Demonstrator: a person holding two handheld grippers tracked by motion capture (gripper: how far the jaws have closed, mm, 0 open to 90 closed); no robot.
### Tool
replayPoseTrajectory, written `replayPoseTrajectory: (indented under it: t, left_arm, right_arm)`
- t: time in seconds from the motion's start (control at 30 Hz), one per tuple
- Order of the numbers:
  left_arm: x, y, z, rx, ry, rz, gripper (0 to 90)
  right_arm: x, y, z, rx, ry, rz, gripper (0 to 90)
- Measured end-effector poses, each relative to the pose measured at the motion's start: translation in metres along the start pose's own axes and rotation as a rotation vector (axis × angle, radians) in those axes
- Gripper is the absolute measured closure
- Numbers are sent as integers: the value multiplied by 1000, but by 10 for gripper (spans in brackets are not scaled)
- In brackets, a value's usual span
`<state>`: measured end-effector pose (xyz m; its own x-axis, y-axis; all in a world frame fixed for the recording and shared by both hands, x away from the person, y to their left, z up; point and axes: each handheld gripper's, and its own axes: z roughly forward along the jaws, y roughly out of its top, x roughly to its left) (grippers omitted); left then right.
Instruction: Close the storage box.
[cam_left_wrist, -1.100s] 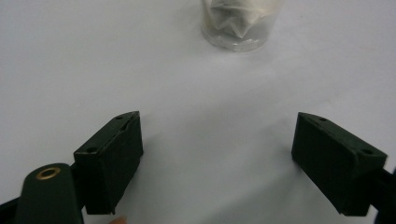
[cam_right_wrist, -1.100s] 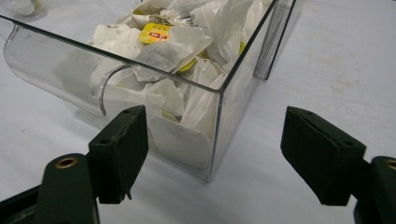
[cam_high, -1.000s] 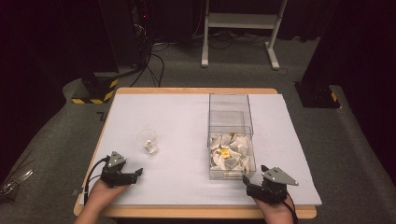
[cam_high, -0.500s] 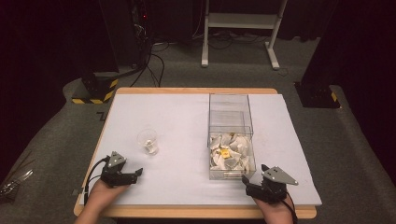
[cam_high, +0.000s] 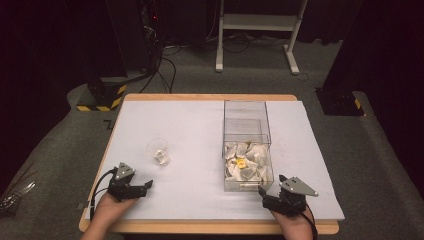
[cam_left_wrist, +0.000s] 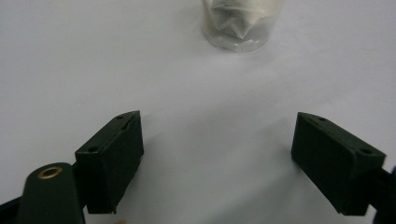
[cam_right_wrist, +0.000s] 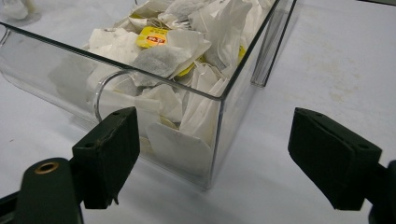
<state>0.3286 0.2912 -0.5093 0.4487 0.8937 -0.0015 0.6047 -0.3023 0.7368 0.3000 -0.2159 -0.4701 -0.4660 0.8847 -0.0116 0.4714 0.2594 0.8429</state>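
Observation:
A clear plastic box (cam_high: 247, 140) stands on the white table, its near half heaped with white tea bags (cam_high: 245, 162), one with a yellow tag (cam_right_wrist: 152, 36). A small clear glass (cam_high: 158, 151) holding a tea bag stands left of it; its base (cam_left_wrist: 236, 25) shows at the top of the left gripper view. My left gripper (cam_high: 144, 187) rests at the front left, open and empty, a short way below the glass. My right gripper (cam_high: 261, 194) lies open and empty just before the box's near right corner (cam_right_wrist: 212, 140).
The white sheet (cam_high: 190, 130) covers a wooden table with its front edge (cam_high: 200, 228) right by both hands. Grey carpet surrounds it, with a white frame stand (cam_high: 255, 30) and cables behind, and a yellow-black striped base (cam_high: 102, 97) at the back left.

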Motion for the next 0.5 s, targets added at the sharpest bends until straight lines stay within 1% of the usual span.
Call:
replayPoseTrajectory:
  t: [0.1, 0.13, 0.4, 0.5]
  left_arm:
    - [0, 0, 0, 0, -1, -2, 172]
    - [0, 0, 0, -1, 0, -2, 173]
    - [0, 0, 0, -4, -1, -5, 173]
    - [0, -1, 0, -5, -5, -9, 173]
  right_arm:
    - [0, 1, 1, 0, -4, 6, 168]
    - [-1, 1, 2, -3, -5, 0, 168]
    - [-1, 2, 7, -8, -18, 15, 170]
    - [-1, 2, 10, -5, -18, 9, 169]
